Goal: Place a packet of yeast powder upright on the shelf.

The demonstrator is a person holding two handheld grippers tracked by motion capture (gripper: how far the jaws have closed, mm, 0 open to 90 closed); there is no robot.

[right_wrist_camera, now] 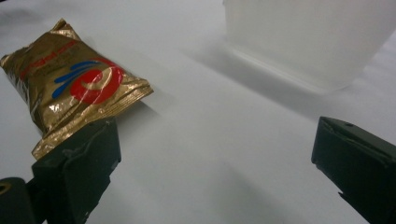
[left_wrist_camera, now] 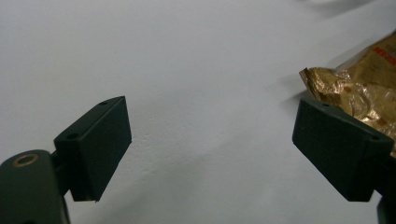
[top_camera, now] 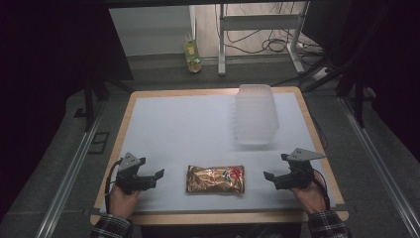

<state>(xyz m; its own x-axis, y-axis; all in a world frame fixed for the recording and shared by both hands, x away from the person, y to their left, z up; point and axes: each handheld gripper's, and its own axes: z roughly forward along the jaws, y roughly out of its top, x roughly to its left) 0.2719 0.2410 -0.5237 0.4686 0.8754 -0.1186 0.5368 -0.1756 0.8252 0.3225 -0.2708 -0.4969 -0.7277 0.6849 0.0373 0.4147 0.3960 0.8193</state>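
A gold foil snack bag (top_camera: 215, 179) with a red and blue swirl lies flat near the table's front edge, between my two grippers. My left gripper (top_camera: 154, 176) rests to the bag's left, open with nothing between its jaws; in the left gripper view (left_wrist_camera: 212, 144) the bag's crinkled end (left_wrist_camera: 359, 86) sits behind the right jaw. On the bag's right, my right gripper (top_camera: 271, 177) is open and empty too. In the right gripper view (right_wrist_camera: 215, 172) the bag (right_wrist_camera: 74, 93) lies just beyond the left jaw.
A translucent white plastic container (top_camera: 255, 113) lies at the back right of the white table cover (top_camera: 183, 129), and it rises ahead in the right gripper view (right_wrist_camera: 308, 37). The wooden table edge (top_camera: 218, 217) runs along the front. A bottle (top_camera: 192, 54) stands on the floor beyond.
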